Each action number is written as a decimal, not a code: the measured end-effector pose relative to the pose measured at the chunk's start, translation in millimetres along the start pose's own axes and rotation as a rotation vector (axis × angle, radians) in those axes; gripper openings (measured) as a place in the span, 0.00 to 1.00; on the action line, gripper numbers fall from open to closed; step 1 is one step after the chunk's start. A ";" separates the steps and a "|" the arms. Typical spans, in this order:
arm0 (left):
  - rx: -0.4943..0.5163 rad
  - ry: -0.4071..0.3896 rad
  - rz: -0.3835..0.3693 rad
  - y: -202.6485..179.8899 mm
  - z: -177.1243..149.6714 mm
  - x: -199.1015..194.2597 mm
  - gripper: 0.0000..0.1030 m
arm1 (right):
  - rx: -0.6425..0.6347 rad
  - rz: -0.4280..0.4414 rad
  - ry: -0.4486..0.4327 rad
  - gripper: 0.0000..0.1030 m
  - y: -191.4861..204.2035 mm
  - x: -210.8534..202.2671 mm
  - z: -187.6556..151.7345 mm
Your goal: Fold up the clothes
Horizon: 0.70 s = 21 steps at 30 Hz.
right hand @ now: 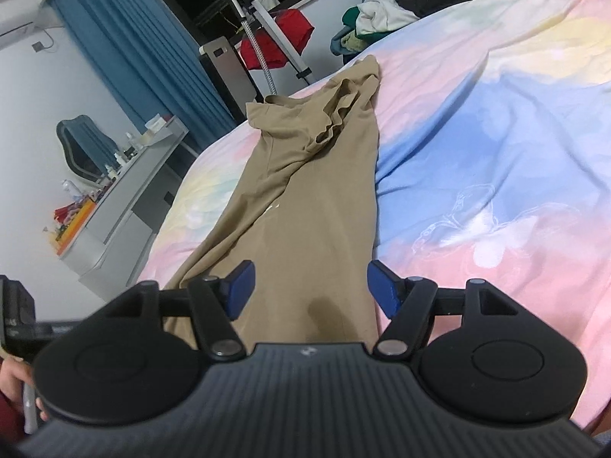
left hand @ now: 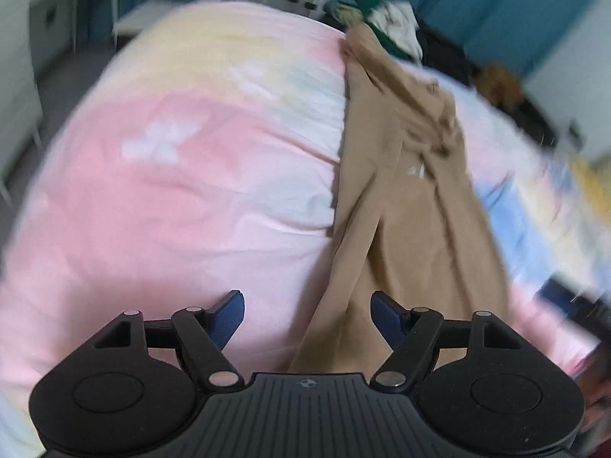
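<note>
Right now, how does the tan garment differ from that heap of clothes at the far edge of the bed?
The tan garment lies stretched out long on the bedspread; the heap of clothes is bunched up. The tan garment is one colour; the heap mixes green, white and black. Both rest on the bed, untouched by either gripper.

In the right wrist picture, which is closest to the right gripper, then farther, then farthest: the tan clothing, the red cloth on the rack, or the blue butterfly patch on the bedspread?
1. Tan clothing: directly under the open right gripper.
2. Blue butterfly patch: on the bedspread, to the right.
3. Red cloth: hanging beyond the bed's far edge, near the blue curtain.
</note>
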<state>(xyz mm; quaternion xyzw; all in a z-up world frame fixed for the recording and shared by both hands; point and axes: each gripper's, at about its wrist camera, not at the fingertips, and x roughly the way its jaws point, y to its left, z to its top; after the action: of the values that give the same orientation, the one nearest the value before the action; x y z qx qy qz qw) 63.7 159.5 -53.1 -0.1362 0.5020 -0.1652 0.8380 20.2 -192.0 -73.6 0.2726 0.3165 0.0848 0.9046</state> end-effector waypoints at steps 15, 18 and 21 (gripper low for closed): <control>0.408 0.204 0.320 -92.0 -33.0 12.1 0.04 | 0.023 -0.043 0.053 0.66 -9.2 10.6 -5.0; 0.482 0.183 0.343 -128.0 -39.8 -5.9 0.03 | 0.049 -0.039 0.052 0.66 -11.1 8.1 -5.3; 0.526 0.163 0.332 -168.5 -44.0 -18.6 0.02 | 0.039 -0.034 0.047 0.66 -8.2 7.3 -5.0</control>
<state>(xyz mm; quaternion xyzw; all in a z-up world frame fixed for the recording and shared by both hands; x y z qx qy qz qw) -7.2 11.4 8.0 0.1826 0.5228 -0.1606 0.8170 22.7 -194.3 -85.2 0.2830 0.3437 0.0696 0.8927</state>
